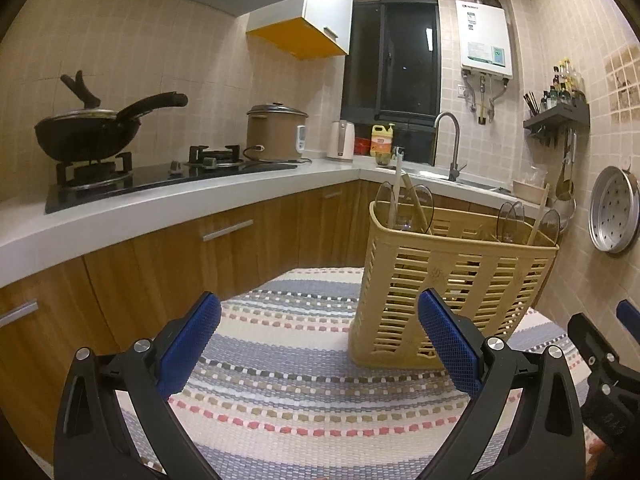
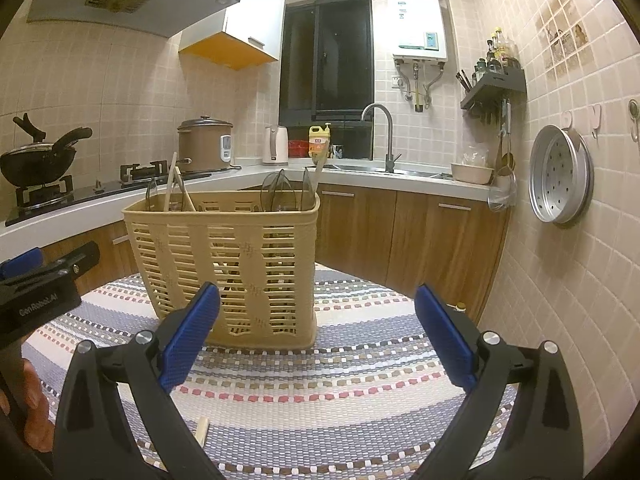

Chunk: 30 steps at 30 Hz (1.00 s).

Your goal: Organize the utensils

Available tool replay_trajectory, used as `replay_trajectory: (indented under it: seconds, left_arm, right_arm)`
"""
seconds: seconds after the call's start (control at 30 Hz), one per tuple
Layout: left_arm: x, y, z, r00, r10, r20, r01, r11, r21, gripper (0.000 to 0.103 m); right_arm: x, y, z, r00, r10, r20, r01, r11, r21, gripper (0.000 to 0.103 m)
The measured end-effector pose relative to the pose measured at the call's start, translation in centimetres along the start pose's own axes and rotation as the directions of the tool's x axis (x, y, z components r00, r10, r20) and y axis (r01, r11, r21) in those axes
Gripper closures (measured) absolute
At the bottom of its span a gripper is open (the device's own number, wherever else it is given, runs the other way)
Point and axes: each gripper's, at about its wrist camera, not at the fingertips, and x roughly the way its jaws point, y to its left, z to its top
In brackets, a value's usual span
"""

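Both jaws spread and empty, the left gripper (image 1: 320,340) and right gripper (image 2: 318,336) hover near the utensil basket (image 2: 228,256), whose spoons (image 2: 280,192) stand upright, sorted by compartment.

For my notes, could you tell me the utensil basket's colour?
Beige utensil basket; right wrist view.

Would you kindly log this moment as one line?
left gripper: open, empty | right gripper: open, empty | basket: upright on mat, utensils inside

Both wrist views look low across the striped cloth (image 1: 288,360) — sharing the beige basket (image 2: 224,256), close ahead.
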Motion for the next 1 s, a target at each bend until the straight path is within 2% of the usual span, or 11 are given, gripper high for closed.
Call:
replay_trajectory:
  seconds: [0.47, 1.0]
  left_arm:
    - [0.0, -1.9, -0.5, 1.0, 0.027, 0.011, -0.028, 0.996, 0.082, 0.008]
    - [0.3, -1.8, -0.6, 1.0, -0.004, -0.022, 0.005, 0.998, 0.068, 0.008]
  right_arm:
    - [-0.1, -0.7, 0.3, 1.0, 0.025, -0.006, -0.025, 0.999, 0.046, 0.01]
    - [-0.4, 0.3, 0.1, 1.0, 0.022, 0.004, -0.022, 1.0, 0.003, 0.01]
